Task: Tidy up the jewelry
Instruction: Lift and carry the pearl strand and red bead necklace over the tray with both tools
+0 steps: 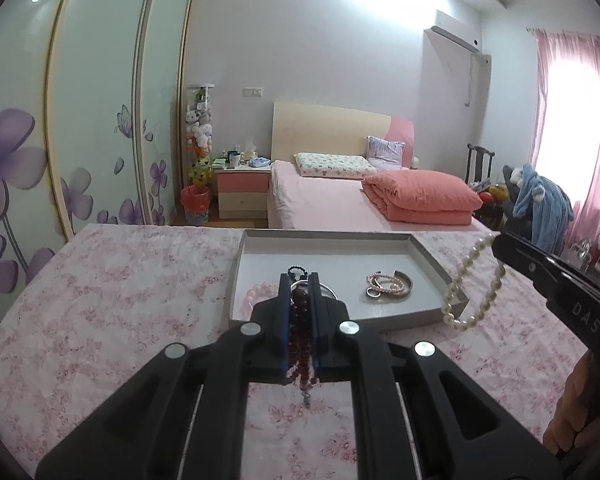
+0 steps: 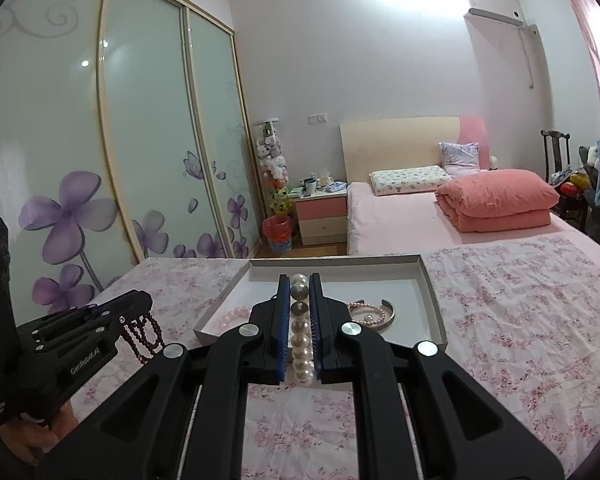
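Left gripper (image 1: 299, 280): marked "GenRobot.AI" on its side; jaws clamped on the dark red bead strand (image 1: 302, 344); held above the floral bedspread (image 1: 120, 300), tilted slightly downward.
Dark red bead strand: loops are seen hanging below the jaws.
Tray (image 1: 436, 264): shallow, grey-rimmed, set on the bedspread; a pink bead bracelet (image 1: 260, 294) lies at its left, a metal cuff bangle (image 1: 404, 286) with pink pearl bracelets at its right.
Right gripper (image 2: 299, 280): letters "DAS" readable; jaws closed on the white pearl strand (image 2: 302, 344).
White pearl strand: held above the tray's near right corner.
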`<state>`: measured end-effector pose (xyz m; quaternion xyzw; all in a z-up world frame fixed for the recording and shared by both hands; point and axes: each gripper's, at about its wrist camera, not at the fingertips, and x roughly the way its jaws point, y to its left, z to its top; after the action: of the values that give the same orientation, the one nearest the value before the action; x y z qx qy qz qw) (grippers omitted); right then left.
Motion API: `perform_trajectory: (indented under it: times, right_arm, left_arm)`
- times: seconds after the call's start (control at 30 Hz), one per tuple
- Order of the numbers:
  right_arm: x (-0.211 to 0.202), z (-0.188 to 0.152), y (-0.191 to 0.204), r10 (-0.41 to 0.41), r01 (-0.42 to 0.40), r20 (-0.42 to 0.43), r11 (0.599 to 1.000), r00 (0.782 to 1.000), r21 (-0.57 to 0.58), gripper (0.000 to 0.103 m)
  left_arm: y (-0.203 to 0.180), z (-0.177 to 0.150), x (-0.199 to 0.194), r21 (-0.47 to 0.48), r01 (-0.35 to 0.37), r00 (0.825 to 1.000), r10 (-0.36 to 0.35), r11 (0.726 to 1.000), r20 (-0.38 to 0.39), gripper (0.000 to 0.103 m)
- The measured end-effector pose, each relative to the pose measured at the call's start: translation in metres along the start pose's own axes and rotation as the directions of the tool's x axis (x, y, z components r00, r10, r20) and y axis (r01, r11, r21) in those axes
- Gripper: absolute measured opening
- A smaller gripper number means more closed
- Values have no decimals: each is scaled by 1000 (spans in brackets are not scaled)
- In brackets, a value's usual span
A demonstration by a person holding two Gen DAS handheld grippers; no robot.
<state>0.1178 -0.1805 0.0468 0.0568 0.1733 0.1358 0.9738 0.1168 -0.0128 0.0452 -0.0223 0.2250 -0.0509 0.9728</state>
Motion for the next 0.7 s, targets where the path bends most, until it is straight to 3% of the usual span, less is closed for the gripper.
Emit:
perform_trajectory:
  times: [0.7]
  right_arm:
    - [18, 3, 3, -76, 76, -4, 996, 997, -47, 10]
  left_arm:
    - [-9, 4, 27, 60, -67, 998, 67, 996, -6, 9]
